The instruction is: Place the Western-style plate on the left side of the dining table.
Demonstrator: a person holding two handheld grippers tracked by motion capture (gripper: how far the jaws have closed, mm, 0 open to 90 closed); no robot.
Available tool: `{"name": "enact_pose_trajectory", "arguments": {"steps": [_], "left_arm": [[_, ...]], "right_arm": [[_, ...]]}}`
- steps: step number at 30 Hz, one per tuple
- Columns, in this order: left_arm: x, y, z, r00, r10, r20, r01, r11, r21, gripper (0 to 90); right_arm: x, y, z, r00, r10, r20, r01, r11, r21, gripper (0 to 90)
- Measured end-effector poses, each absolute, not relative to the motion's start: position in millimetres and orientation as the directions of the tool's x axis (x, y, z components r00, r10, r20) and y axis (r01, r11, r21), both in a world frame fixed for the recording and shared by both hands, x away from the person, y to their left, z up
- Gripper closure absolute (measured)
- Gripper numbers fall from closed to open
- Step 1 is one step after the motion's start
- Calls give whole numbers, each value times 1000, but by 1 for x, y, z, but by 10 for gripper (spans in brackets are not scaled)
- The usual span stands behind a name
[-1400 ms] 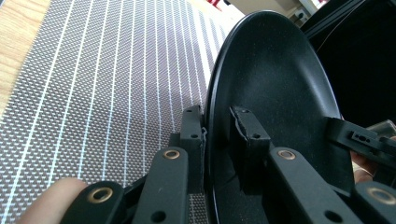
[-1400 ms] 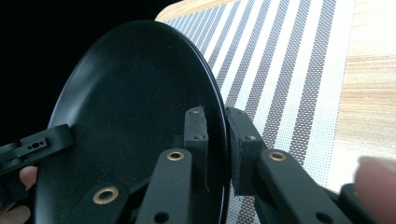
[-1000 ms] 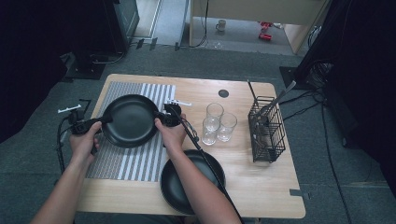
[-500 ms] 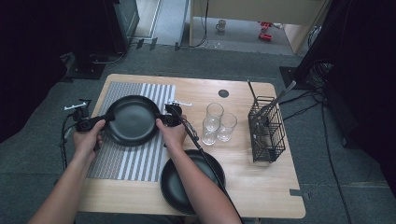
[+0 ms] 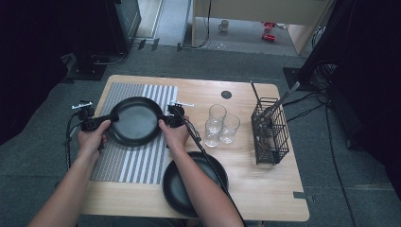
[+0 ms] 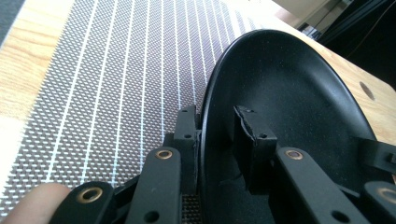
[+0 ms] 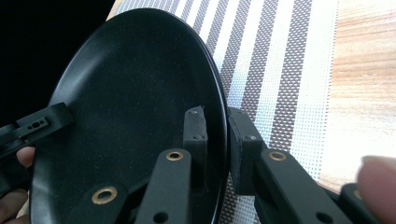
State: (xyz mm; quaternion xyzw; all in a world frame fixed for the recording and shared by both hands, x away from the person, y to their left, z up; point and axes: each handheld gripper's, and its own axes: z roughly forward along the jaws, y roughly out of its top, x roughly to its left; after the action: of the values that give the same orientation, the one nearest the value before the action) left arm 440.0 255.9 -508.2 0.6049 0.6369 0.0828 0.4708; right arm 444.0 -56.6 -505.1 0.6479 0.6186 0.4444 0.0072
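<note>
black plate (image 5: 136, 120), over the striped placemat (image 5: 120, 163) at the left half of the wooden table (image 5: 265, 189), held between both grippers by opposite rim edges. left gripper (image 5: 97, 123) at the plate's left rim: its jaws have just been opening; in the left gripper view one jaw lies against the outside of the rim and the other stands inside the bowl with a gap between pad and plate (image 6: 289, 93), so its grip is loosened, not pressing. right gripper (image 5: 170, 119) at the plate's right rim: in the right gripper view the jaws are closed tight on the rim of the plate (image 7: 130, 102), one pad inside, one outside. placemat (image 6: 116, 84): grey and white stripes, woven, flat on the table, directly under the plate. second black plate (image 5: 176, 187): near edge of table, right of the placemat, partly covered by the person's right forearm. three clear glasses (image 5: 220, 125): grouped upright just right of the right gripper, near it but apart. wire basket (image 5: 269, 135): black, far right of the table, utensils standing in it, well apart from the plate. cables trail from both grippers toward the near edge, the right one crossing the second plate.
</note>
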Motion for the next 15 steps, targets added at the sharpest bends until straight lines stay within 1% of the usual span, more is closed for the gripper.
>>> {"name": "enact_pose_trajectory", "arguments": {"steps": [7, 10, 15], "left_arm": [[442, 255, -511, 177, 856, -486, 693, 242, 679, 717], [443, 252, -510, 186, 869, -460, 687, 219, 692, 713], [445, 249, -514, 170, 878, -447, 696, 214, 685, 698]], "right_arm": [[445, -55, -507, -153, 814, 561, 799, -233, 555, 793], [445, -55, -508, -153, 818, 554, 799, -227, 556, 785], [444, -53, -509, -161, 836, 524, 792, -207, 574, 767]]}}
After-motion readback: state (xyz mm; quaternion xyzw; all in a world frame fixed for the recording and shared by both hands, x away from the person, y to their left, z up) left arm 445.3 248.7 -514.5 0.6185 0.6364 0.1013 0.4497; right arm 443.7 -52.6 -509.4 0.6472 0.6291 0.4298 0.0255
